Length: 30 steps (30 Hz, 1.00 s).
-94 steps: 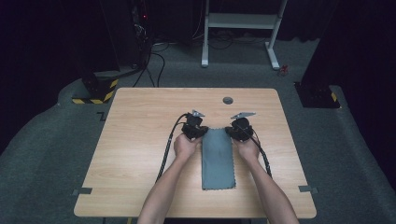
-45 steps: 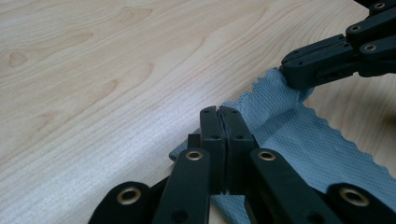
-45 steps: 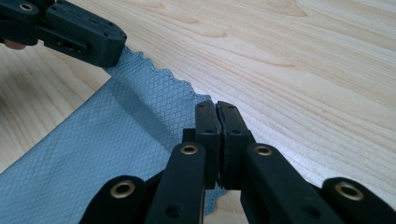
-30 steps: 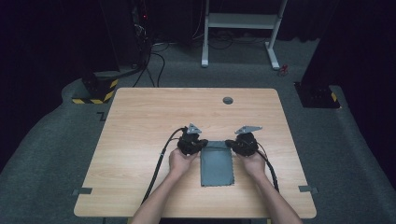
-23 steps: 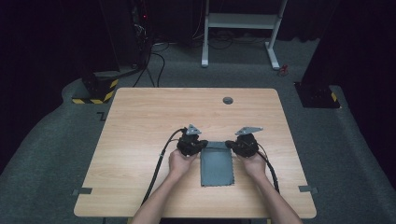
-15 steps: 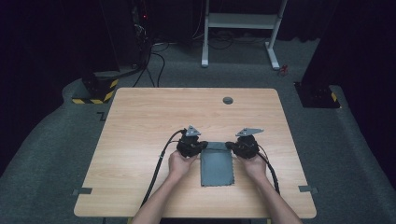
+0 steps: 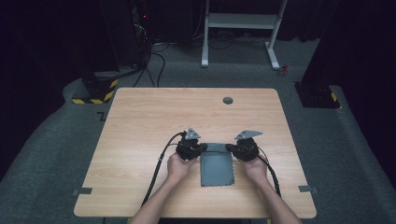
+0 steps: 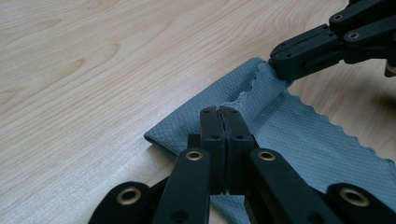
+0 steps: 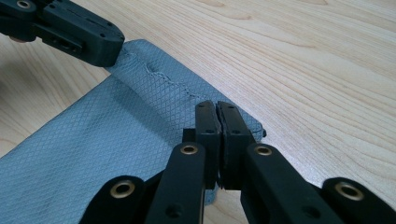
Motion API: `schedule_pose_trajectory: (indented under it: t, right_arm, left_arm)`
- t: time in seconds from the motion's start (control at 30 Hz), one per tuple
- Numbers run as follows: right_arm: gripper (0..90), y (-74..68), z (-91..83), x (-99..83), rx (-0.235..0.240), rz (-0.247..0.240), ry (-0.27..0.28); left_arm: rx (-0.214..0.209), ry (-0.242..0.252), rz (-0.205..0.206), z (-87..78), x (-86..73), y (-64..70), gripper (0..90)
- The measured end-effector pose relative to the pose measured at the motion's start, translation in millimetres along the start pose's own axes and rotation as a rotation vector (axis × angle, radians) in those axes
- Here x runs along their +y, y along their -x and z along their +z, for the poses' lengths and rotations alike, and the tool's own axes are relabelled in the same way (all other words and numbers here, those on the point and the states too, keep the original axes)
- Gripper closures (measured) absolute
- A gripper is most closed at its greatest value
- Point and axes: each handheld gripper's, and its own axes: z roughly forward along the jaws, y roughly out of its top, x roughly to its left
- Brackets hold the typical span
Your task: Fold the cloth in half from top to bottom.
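Since the earlier frame we have drawn the left gripper (image 7: 200, 147) and right gripper (image 7: 230, 148), both clamped on the unlabelled grey cloth (image 7: 216, 169), nearer, its diamond weave legible in the gripper views.

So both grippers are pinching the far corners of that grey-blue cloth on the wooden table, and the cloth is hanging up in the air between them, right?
Not quite. Both grippers, left gripper and right gripper, are shut on the far corners of the cloth, but it is not hanging in the air: it lies flat on the table. The high view shows this best.
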Motion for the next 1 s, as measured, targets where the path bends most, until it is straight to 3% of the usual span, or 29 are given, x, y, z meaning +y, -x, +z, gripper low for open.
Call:
schedule_pose_trajectory:
  t: [0.3, 1.0]
  right_arm:
    - [88.5, -1.0, -6.7, -2.4, 0.005, -0.001, 0.013]
    - [88.5, -7.0, -12.9, -9.3, 0.029, -0.011, 0.022]
  left_arm:
    - [0.0, 0.001, 0.025, -3.4, 0.3, 8.0, 88.9]
    - [-0.023, -0.019, 0.003, -5.8, -8.7, 13.5, 88.8]
